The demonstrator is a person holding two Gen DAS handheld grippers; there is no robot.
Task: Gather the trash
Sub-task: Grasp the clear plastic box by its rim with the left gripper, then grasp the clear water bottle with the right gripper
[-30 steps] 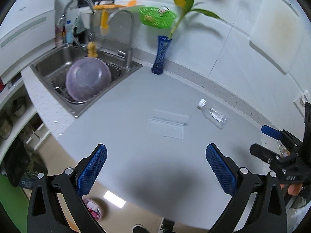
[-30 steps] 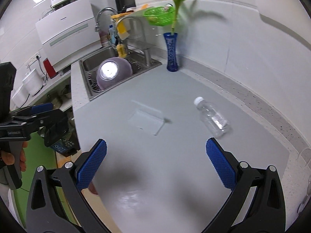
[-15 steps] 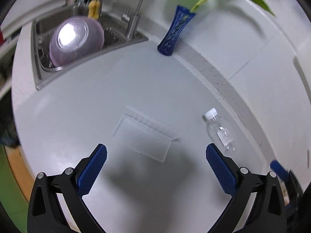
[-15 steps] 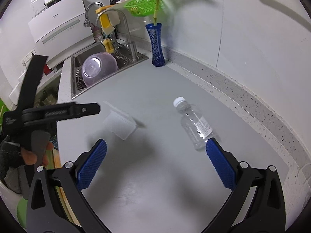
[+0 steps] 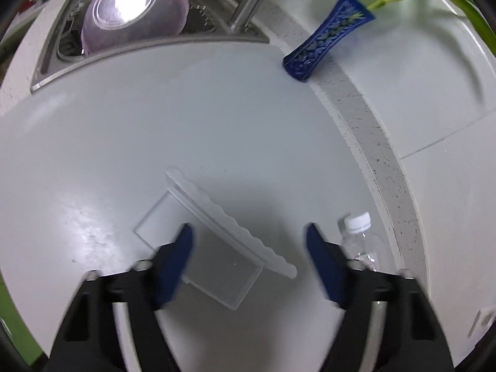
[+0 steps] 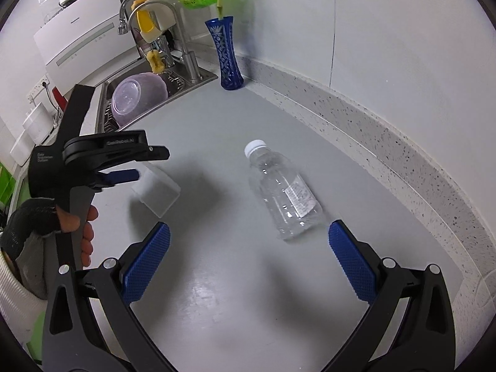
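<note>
- The left gripper (image 5: 248,241) is held above the clear plastic container (image 5: 198,245), which lies in the lower centre of the left wrist view on the grey countertop (image 5: 217,117). Its jaws are spread wide and nothing is held; the blue pads appear motion-blurred.
- The right gripper (image 6: 248,257) is positioned low in the right wrist view, jaws fully spread and empty, just short of the clear plastic bottle (image 6: 283,189).
- The step in hand is judged to be the approach for two pickups: container by the left gripper, bottle by the right.
- The container is seen as a flat rectangle with a ridged rim or lid strip (image 5: 229,220). Its long axis runs from upper left to lower right of the left wrist view, diagonal to the jaw line. A rotation of the gripper is advised, so that the pads close across the short side or onto the raised rim.
- Whether the container is upright or lying on its side cannot be told.
- The bottle lies on its side at frame centre of the right wrist view. Its white cap (image 6: 254,147) points toward the upper left, its base toward the lower right; the long axis runs roughly along the approach line, between the pads.
- The bottle is to be clamped across its body at mid-length. A gentle closure is advised, since a round, thin-walled bottle may roll or squirt out.
- A blue vase (image 6: 228,59) and a sink (image 6: 198,76) stand well apart at the upper part of that view.
</note>
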